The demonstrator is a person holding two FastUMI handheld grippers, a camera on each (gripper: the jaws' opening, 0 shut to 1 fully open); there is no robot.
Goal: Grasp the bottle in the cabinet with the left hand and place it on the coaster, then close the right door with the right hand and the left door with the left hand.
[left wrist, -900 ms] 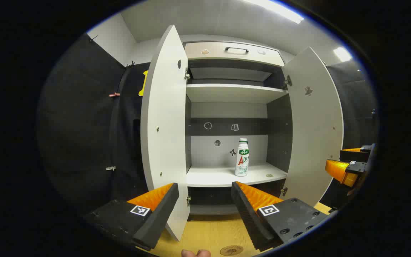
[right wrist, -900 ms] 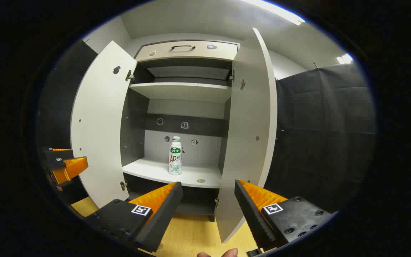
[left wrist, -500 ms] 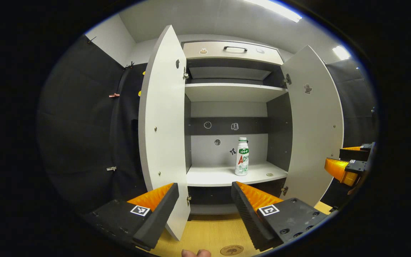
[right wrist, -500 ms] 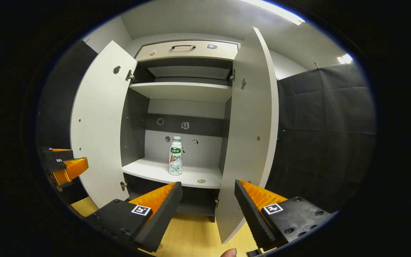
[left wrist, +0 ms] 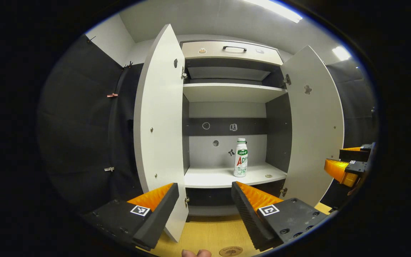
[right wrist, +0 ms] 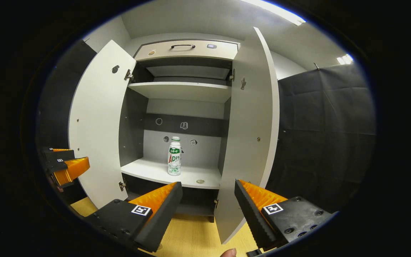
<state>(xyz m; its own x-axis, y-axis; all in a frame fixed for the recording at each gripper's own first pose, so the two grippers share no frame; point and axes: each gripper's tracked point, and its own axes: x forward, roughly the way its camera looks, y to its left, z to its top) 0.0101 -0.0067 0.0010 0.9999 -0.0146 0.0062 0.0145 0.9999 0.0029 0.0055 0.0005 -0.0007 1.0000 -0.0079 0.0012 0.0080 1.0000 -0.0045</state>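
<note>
Black cloth walls (left wrist: 80,117) flank a wooden table (left wrist: 209,233) under white ceiling strip lights (left wrist: 275,8).

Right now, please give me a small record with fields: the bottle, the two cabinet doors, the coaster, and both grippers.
bottle: white plastic bottle with green label, upright on the lower white shelf, untouched
left door: white cabinet door, swung open
right door: white cabinet door, swung open
coaster: round brown coaster on the wooden tabletop, nothing on it
left gripper: open, holding nothing, short of the cabinet
right gripper: open, holding nothing
</note>
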